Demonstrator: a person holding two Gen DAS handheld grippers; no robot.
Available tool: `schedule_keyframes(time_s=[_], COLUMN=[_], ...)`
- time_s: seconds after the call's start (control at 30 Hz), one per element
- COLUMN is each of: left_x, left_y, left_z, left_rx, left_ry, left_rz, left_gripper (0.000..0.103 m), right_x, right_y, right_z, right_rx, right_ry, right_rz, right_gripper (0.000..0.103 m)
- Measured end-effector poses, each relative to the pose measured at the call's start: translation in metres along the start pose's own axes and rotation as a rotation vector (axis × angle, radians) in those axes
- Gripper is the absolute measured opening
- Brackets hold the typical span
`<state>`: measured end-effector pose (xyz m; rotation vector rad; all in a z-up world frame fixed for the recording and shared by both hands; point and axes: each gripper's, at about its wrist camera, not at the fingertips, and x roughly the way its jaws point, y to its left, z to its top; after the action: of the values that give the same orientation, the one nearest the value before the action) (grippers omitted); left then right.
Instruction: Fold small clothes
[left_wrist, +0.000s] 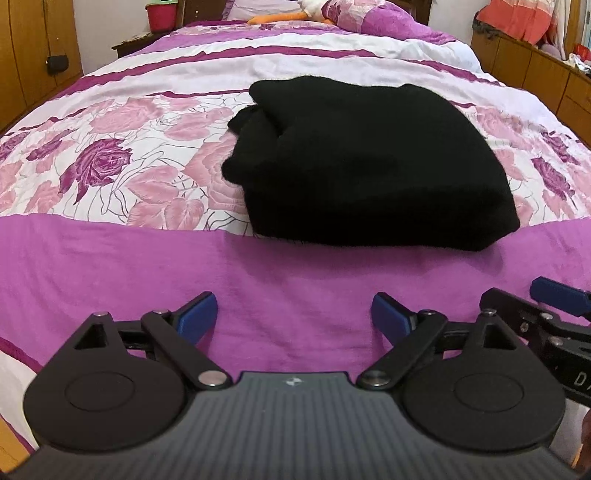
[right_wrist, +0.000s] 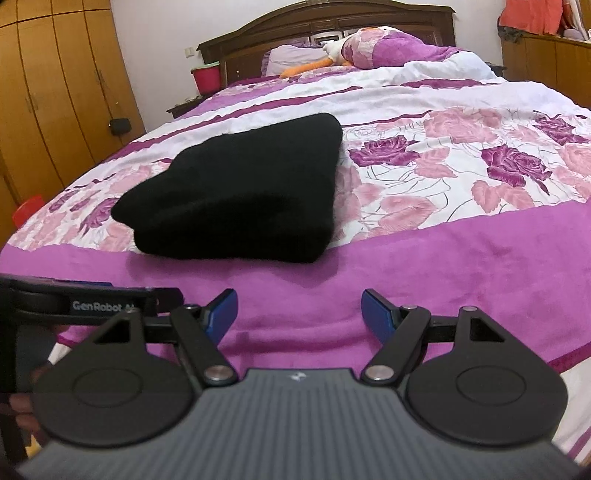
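The bed (left_wrist: 110, 258) fills both views, covered by a quilt (right_wrist: 461, 177) printed with pink and purple roses on white, with a plain magenta band across the near end and purple and white stripes farther up. A dark carved wooden headboard (right_wrist: 325, 22) stands at the far end, and wooden wardrobes (right_wrist: 55, 92) line the wall on one side.

The black knit garment (left_wrist: 369, 158) lies folded into a thick, roughly rectangular bundle on the rose-printed part of the quilt, its near edge resting right at the border of the magenta band. In the left wrist view, loose layers of the fabric bunch out at its left side; in the right wrist view the garment (right_wrist: 240, 199) shows a rounded folded edge facing the camera.

The left tool (left_wrist: 294, 317) hovers over the magenta band, near the garment but apart from it, its blue-padded fingers spread wide with nothing between them. The right tool (right_wrist: 300, 314) is just beside it over the same band, likewise spread wide and holding nothing.

Near the headboard sit a rolled floral pillow (right_wrist: 384, 48), a red bucket (right_wrist: 207, 77) beside the bed, and an orange-and-white soft toy (right_wrist: 317, 62).
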<state>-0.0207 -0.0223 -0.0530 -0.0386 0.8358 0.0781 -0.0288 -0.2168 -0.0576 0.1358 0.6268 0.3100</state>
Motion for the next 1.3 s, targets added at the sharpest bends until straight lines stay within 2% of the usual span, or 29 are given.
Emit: schedule_keyframes(time_s=[0.5,0.87,1.3], left_x=[-0.003,-0.009,-0.011], left_y=[-0.006,-0.007,-0.007], left_z=[0.0,0.002,0.002], left_rx=[0.039,0.025,0.031], left_ry=[-0.003,-0.015,-0.018], left_rz=[-0.003,-0.024,-0.006], left_gripper=[0.095,0.094,0.094], right_x=[-0.005,-0.007,-0.012], right_y=[0.001,0.002,0.001], right_z=[0.001,0.002,0.003], right_rx=[0.013,0.031,0.027], right_ry=[-0.01,-0.002,-0.022], right_rz=[0.009,-0.001,-0.001], right_gripper=[0.075,0.075,0.075])
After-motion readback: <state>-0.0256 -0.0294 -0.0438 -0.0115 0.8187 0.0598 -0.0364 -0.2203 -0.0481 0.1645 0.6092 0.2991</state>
